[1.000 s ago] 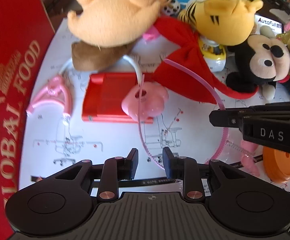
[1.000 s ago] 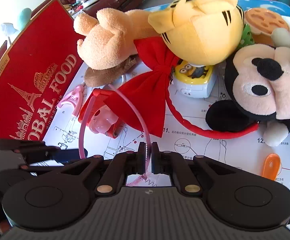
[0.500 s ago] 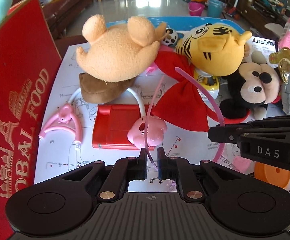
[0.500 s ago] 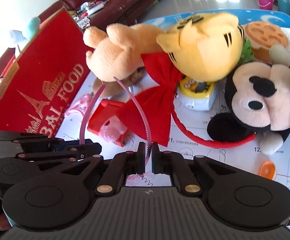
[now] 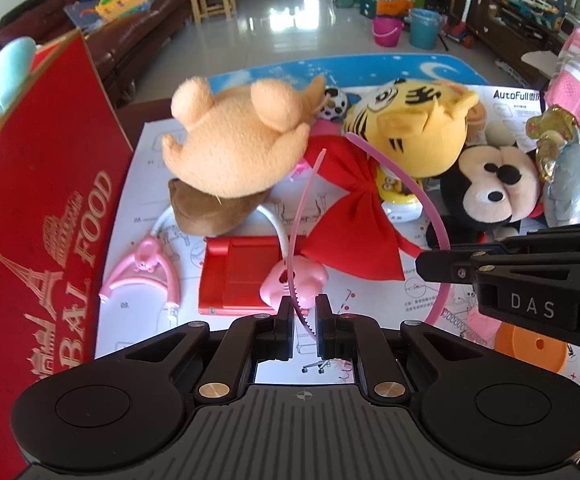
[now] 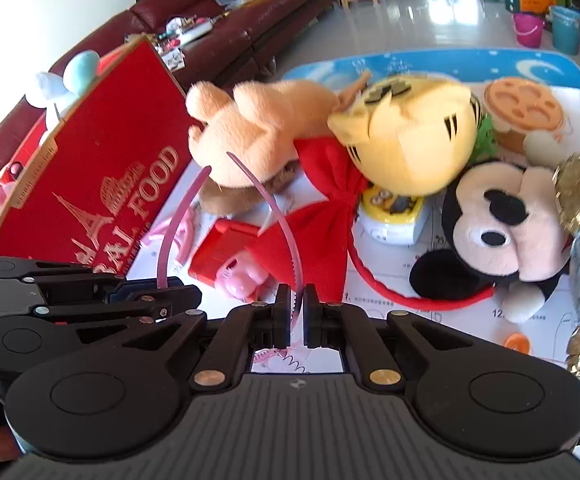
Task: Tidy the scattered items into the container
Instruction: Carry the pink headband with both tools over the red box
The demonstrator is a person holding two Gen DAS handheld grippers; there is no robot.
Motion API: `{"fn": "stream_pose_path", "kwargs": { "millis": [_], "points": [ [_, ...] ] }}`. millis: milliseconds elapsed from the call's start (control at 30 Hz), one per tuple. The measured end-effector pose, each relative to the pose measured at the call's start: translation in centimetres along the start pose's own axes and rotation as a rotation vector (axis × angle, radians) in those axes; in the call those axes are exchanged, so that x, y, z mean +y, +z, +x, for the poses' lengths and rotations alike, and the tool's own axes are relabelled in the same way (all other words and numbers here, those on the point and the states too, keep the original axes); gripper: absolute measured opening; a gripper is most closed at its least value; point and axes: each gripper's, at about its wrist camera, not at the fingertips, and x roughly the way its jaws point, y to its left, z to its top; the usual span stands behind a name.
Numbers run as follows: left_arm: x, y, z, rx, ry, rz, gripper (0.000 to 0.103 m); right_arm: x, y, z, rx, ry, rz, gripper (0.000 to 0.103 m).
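A thin pink headband (image 5: 303, 216) arches up off the paper-covered table, one end in each gripper. My left gripper (image 5: 304, 312) is shut on its left arm, just in front of a pink pig toy (image 5: 278, 280). My right gripper (image 6: 297, 304) is shut on the other arm (image 6: 278, 208). The two grippers are side by side: the right one's fingers (image 5: 421, 266) reach in from the right in the left wrist view. A red box marked GLOBAL FOOD (image 5: 42, 220) stands open on the left.
Scattered beyond the headband lie a tan plush (image 5: 234, 148), a tiger plush (image 5: 413, 128), a mouse plush (image 5: 489, 192), a red bow headband (image 5: 353, 208), a red flat case (image 5: 238, 276) and a pink pig hairband (image 5: 142, 272). An orange disc (image 5: 529, 344) sits at the right.
The left jaws closed onto the pink headband. Both grippers then rose, and the headband came up off the table with them.
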Motion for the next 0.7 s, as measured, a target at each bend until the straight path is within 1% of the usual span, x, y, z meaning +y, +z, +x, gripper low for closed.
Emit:
{"fn": "stream_pose_path", "kwargs": {
  "millis": [100, 200, 367, 533, 700],
  "points": [
    [0.2, 0.4, -1.1, -0.021, 0.004, 0.005, 0.006, 0.8, 0.8, -1.1, -0.025, -0.004, -0.045, 0.007],
    [0.5, 1.1, -2.7, -0.062, 0.006, 0.001, 0.006, 1.6, 1.7, -2.3, -0.065, 0.000, -0.083, 0.007],
    [0.8, 1.7, -5.0, -0.123, 0.014, 0.007, 0.007, 2.4, 3.2, -3.6, -0.105, 0.013, -0.101, 0.006],
    [1.2, 1.8, -6.4, -0.154, 0.004, 0.001, 0.007, 3.5, 4.2, -4.7, -0.138, 0.008, -0.125, 0.006],
    [2.5, 2.0, -7.2, -0.184, 0.008, -0.034, 0.007, 5.4, 4.8, -5.2, -0.162, 0.002, -0.193, 0.006]
  ]
}}
